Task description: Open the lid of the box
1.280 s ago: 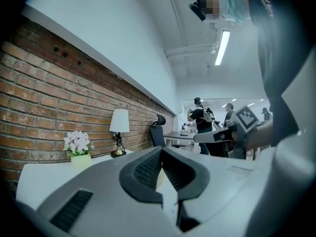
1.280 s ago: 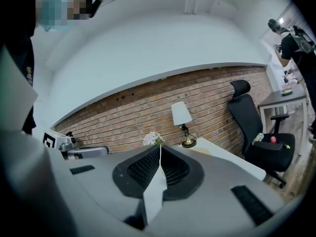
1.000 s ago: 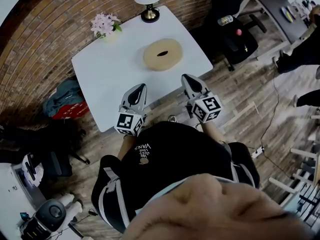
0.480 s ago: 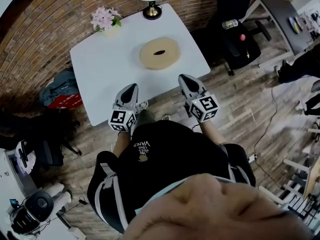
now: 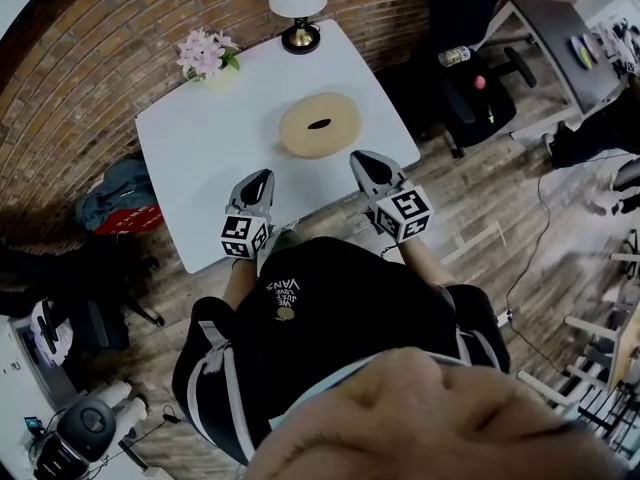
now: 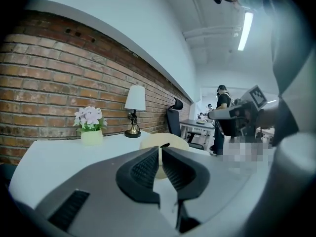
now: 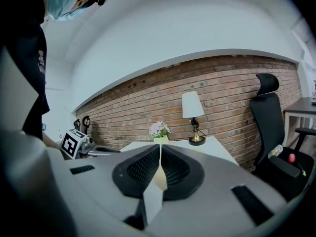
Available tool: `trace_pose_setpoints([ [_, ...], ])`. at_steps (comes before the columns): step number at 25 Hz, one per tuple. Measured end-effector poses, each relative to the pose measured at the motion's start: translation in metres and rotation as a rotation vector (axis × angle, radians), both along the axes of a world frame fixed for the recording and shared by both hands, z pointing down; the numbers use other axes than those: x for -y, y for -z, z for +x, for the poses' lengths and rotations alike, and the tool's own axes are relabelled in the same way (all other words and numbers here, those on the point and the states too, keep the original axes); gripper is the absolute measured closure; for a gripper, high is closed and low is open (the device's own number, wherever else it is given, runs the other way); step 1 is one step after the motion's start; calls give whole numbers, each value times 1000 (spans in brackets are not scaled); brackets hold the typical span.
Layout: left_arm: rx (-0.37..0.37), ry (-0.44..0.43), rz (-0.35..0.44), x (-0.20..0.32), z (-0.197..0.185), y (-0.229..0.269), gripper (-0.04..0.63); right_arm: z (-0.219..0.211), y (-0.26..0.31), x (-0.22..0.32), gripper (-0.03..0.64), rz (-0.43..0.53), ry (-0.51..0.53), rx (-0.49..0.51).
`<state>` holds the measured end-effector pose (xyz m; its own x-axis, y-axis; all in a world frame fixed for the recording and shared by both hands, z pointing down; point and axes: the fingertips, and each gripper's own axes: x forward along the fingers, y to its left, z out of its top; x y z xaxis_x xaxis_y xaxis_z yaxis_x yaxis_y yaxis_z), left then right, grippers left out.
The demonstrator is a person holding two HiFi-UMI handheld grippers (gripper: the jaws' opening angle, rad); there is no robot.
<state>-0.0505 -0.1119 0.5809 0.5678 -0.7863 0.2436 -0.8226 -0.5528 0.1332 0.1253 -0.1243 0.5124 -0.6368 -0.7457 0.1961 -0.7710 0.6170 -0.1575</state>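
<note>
**Q:** Head view: what has changed since a second ago?

**A:** I am bringing both grippers in over the near edge of the white table (image 5: pixel 190 168). The round tan box (image 5: pixel 318 150) is sitting closer ahead of them, between the lines of the left gripper (image 5: pixel 262 178) and the right gripper (image 5: pixel 358 158). Its lid (image 5: pixel 340 123) is still on. I am reading this as an approach under way, with no contact yet.

**Q:** Left gripper view?

**A:** The jaws are resting together with nothing in them. The box is showing just beyond the tips. The table lamp (image 6: pixel 135 102) and flower pot (image 6: pixel 90 135) are standing well behind it, out of the path.

**Q:** Right gripper view?

**A:** These jaws are closed and empty too. I am judging that they need opening before they can take the lid. An office chair (image 7: pixel 266 107) is standing off to the side.
</note>
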Motion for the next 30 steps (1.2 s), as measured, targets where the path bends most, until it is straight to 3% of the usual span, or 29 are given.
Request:
trace_pose_setpoints([
  [7,5,-89,-22,25,0,-15,583,-20,-15,26,611,-17,50,-56],
  [11,7,-141,-50,36,2,-26,506,-30,-26,38,611,-33,110,-127],
  [22,51,-246,-139,46,17,-66,391,-52,-53,66,605,-84,286,-299],
  [25,61,-263,-154,52,20,-74,368,-60,-65,68,476,-119,334,-336],
  [30,79,-292,-174,61,25,-84,345,-73,-86,66,409,-147,455,-452],
])
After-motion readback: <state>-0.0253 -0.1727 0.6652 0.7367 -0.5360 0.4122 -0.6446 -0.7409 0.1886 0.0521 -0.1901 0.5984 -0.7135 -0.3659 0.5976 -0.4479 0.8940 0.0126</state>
